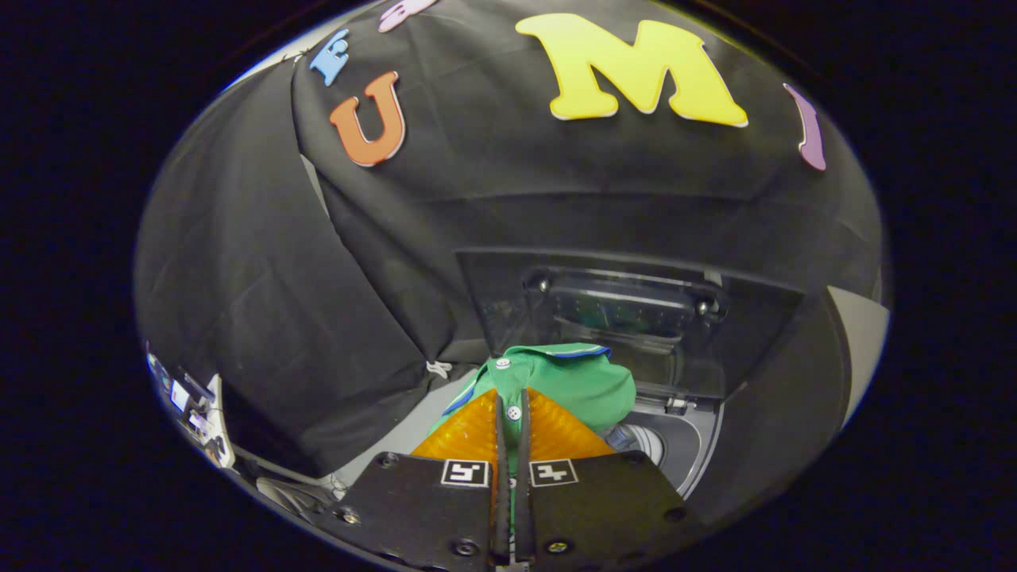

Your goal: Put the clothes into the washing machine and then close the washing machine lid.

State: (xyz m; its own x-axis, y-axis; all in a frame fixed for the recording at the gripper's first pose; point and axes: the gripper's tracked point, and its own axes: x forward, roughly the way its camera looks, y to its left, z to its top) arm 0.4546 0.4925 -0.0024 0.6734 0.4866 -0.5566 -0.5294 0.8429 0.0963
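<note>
A green polo shirt (568, 380) with white buttons and a blue-trimmed collar hangs bunched from my gripper (512, 413). Both fingers press together on its button placket, so the gripper is shut on the shirt. Beyond and slightly to the right of the shirt stands the washing machine (699, 445), its dark lid (628, 306) raised upright at the back. Part of the pale drum opening (639, 441) shows below the shirt, right of the fingers. The shirt is held above the machine's front left rim.
Black cloth walls (318, 302) close in behind and to the left of the machine. A cluttered corner with small items (191, 413) lies far left. A pale surface (862, 342) shows to the right of the machine.
</note>
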